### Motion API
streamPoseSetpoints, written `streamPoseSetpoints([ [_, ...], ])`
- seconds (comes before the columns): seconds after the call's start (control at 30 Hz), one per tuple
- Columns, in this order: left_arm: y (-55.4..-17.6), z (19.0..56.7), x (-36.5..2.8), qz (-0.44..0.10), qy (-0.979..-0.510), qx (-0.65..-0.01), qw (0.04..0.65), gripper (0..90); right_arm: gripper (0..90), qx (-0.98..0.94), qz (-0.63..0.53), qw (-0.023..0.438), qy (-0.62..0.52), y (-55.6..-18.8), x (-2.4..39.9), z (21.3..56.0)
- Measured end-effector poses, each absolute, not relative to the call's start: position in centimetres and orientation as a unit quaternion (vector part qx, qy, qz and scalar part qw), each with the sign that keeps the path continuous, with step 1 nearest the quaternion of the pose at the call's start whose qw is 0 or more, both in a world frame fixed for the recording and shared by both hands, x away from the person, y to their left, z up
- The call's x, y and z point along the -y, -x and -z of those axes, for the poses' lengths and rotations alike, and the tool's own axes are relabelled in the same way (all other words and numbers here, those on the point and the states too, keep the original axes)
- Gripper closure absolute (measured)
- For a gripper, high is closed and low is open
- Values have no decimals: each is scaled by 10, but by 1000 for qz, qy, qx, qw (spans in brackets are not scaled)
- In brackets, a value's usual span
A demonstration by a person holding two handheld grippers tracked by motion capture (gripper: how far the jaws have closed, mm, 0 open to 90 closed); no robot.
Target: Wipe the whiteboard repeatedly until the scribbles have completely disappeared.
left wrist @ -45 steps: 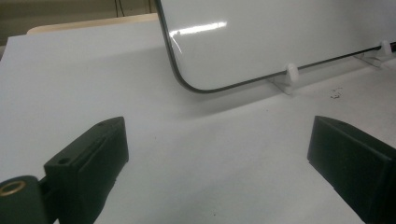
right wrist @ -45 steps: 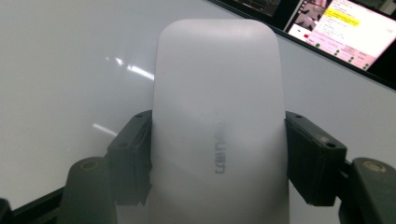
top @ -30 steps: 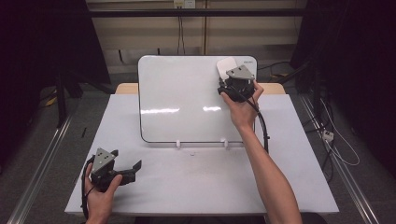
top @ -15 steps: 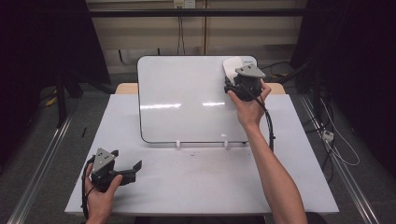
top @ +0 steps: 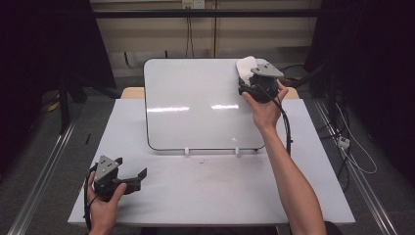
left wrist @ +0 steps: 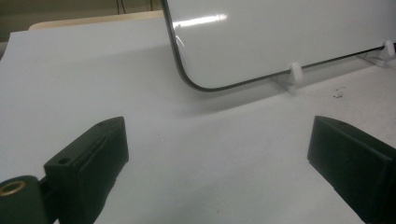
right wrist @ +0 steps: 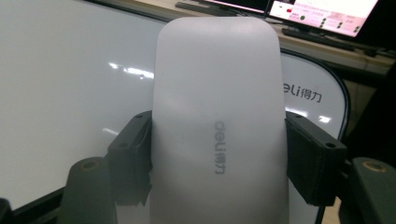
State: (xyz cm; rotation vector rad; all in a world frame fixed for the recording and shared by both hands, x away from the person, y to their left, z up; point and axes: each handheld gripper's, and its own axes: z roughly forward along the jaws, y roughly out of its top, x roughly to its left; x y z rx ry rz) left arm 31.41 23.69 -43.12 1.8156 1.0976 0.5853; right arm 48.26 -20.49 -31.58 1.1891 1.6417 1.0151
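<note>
Right gripper view: right tool point(right wrist: 219, 154) clamps white eraser point(right wrist: 217, 93) | left tool point(left wrist: 219, 154) wide open, empty

The eraser point(right wrist: 219, 126) runs off the bottom edge of the right gripper view, and it hides the part of the whiteboard point(right wrist: 70, 93) behind it. In the high view the right tool point(top: 254, 83) and hand cover most of the eraser, so its lower end can't be seen. The board's far end is cut off in the left gripper view, and the specks on the desk point(left wrist: 233, 154) there are too small to make out.
</note>
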Motion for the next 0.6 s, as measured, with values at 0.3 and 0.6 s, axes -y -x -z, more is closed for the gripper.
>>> streamPoseSetpoints([
  [0.3,-314,431,-236,-239,-735,-443,454,52,317,-659,-413,416,-472,-473,212,315],
  [0.6,-314,431,-234,-238,-737,-442,453,52,317,-657,-422,420,-462,-464,213,310],
])
